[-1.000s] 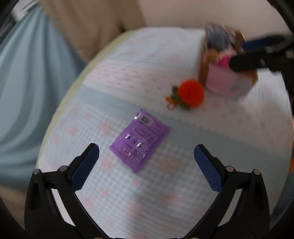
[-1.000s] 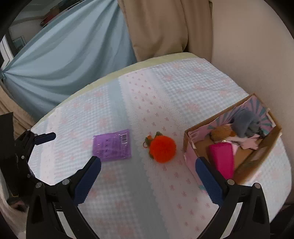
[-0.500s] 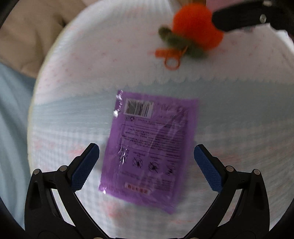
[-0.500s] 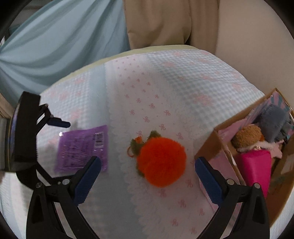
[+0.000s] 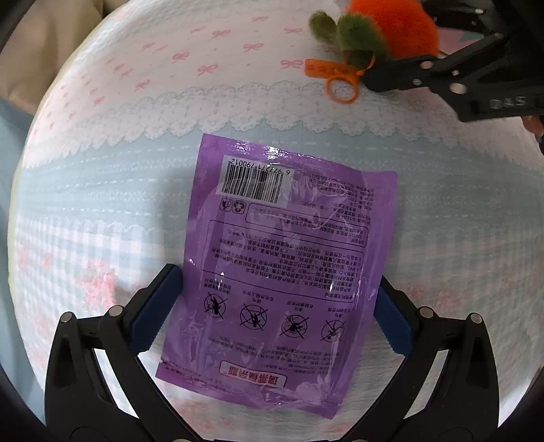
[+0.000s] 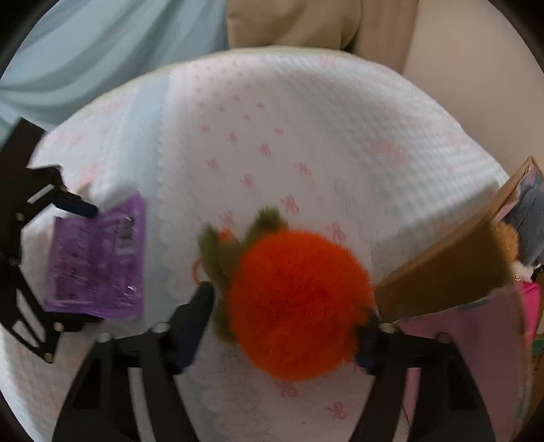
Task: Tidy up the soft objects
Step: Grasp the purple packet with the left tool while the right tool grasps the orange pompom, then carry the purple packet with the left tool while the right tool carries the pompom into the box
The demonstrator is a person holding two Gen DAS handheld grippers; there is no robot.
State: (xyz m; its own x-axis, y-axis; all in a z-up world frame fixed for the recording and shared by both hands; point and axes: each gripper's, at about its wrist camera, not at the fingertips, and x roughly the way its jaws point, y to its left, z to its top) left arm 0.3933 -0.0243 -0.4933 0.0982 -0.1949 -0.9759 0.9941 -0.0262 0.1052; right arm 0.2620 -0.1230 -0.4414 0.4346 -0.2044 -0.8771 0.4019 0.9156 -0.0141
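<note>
A flat purple packet (image 5: 285, 272) lies on the tablecloth. My left gripper (image 5: 278, 302) is open, its blue pads on either side of the packet's lower half, close to its edges. A fluffy orange pom-pom with green leaves (image 6: 295, 302) lies near the box. My right gripper (image 6: 285, 323) is open with its fingers on either side of the pom-pom, close to it. The pom-pom (image 5: 394, 27) and the right gripper's arm show at the top of the left wrist view. The packet (image 6: 98, 258) shows at the left in the right wrist view.
A cardboard box (image 6: 476, 272) with pink sides stands at the right and holds several soft toys. The round table carries a white and pale blue cloth (image 6: 306, 136). Blue and beige curtains (image 6: 102, 44) hang behind it.
Both grippers have moved down and forward. The left now straddles the purple packet and the right straddles the orange pom-pom. Both jaws look narrower than before.
</note>
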